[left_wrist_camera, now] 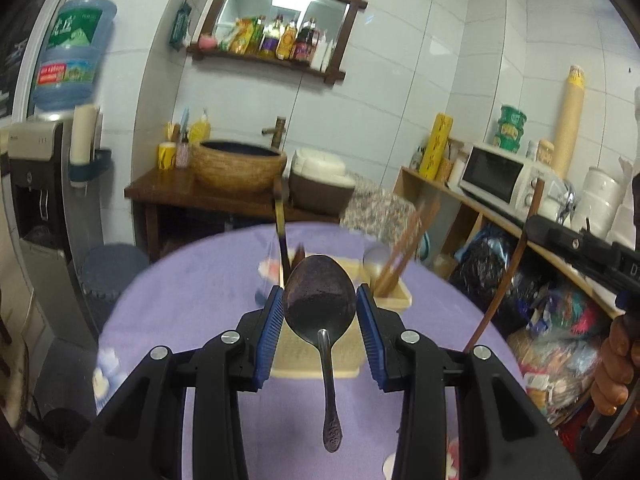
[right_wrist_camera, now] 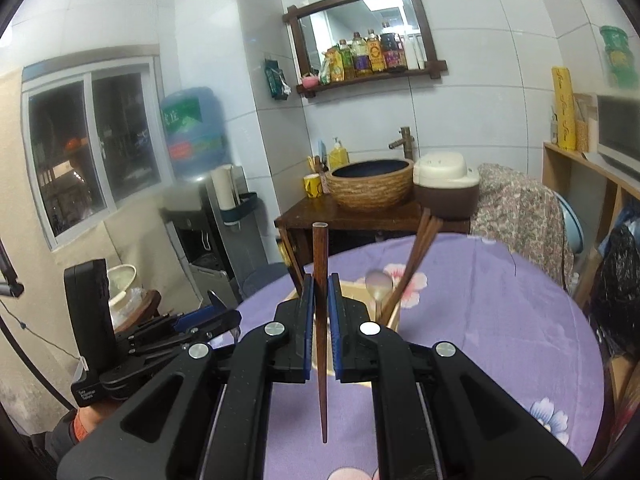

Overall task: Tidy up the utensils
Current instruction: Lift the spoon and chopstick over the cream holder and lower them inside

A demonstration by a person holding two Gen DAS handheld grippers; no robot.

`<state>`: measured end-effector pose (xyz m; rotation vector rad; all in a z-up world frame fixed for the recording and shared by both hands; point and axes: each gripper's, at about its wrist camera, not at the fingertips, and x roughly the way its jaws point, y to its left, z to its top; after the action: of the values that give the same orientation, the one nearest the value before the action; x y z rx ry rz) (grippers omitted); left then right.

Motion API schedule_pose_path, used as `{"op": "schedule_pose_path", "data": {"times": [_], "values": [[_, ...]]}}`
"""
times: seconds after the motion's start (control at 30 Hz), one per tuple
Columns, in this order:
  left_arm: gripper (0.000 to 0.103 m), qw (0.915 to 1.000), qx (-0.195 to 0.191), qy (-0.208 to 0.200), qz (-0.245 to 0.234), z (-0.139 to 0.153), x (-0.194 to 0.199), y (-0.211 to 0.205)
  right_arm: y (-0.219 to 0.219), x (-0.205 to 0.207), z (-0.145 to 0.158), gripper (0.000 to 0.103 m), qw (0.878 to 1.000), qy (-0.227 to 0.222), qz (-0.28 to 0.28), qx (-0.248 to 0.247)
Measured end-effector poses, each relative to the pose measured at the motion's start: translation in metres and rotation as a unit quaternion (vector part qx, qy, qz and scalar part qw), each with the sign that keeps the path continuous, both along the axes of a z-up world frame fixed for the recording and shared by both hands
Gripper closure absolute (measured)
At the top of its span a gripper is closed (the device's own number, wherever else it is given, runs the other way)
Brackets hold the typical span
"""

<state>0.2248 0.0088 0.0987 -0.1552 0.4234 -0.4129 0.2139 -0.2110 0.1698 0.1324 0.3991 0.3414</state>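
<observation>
- The left tool (left_wrist_camera: 320, 308) is clamped on a spoon (left_wrist_camera: 319, 296), the bowl up, above the wooden holder (left_wrist_camera: 394, 300).
- The right tool (right_wrist_camera: 320, 316) is clamped on a chopstick (right_wrist_camera: 320, 280).
- Better to lower each one straight into its own compartment, slowly.

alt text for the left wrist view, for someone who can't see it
The left gripper holds a dark metal spoon by its bowl, handle hanging down, above a round table with a purple cloth. Behind it a wooden utensil box holds chopsticks; at right, the right gripper carries one chopstick.
</observation>
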Motion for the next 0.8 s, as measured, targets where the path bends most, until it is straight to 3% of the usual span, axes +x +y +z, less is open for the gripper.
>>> {"op": "schedule_pose_path", "data": {"times": [0.13,0.3,0.5,0.8], "values": [[0.065,0.9989,-0.017,-0.043,0.005,0.045,0.013,-0.003,0.004,0.009,0.037,0.095,0.999,-0.033,-0.009,-0.012],[0.065,0.9965,-0.021,-0.076,0.027,0.077,0.044,-0.023,0.007,0.033,0.075,0.095,0.996,-0.074,-0.043,-0.013],[0.065,0.9954,0.018,-0.077,0.054,0.052,0.075,-0.051,0.008,0.067,0.068,0.095,0.992,-0.081,-0.089,-0.024],[0.065,0.9971,0.029,-0.036,0.060,-0.006,0.086,-0.054,0.009,0.091,-0.002,0.095,0.994,-0.028,-0.100,-0.028]]}}
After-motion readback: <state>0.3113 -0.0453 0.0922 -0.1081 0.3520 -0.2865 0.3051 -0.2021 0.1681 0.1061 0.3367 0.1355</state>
